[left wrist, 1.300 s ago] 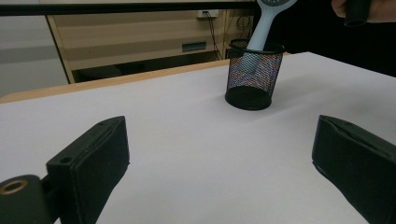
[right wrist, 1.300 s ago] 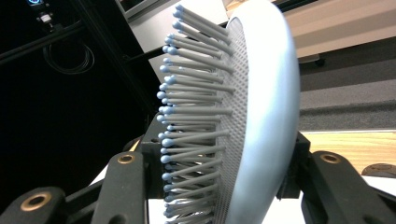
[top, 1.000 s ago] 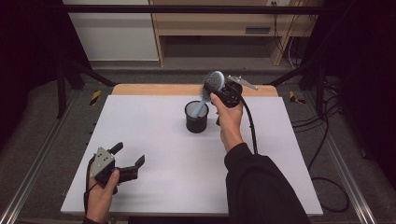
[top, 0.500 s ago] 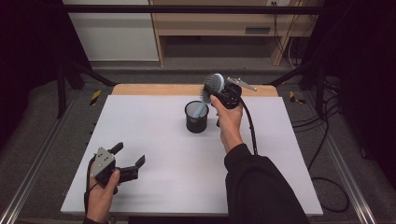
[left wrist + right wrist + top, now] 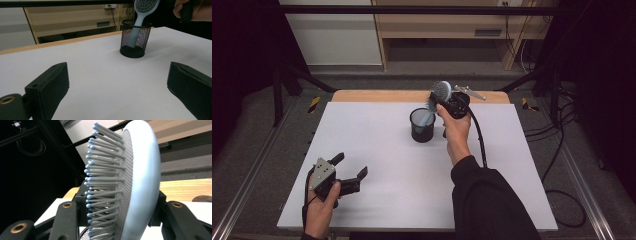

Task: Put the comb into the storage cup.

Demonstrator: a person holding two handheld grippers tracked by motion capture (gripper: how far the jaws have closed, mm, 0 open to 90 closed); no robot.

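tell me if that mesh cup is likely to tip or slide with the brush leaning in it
The cup looks like thin wire mesh, so probably light and easy to slide on the smooth table. The brush stands handle-down with its wide head well above the rim, so it may tip once released. For now the right tool grips the head, which likely steadies it.

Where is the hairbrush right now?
In the high view the hairbrush is at the table's far middle, handle down in the mesh cup, its head clamped by the right hand-held gripper.
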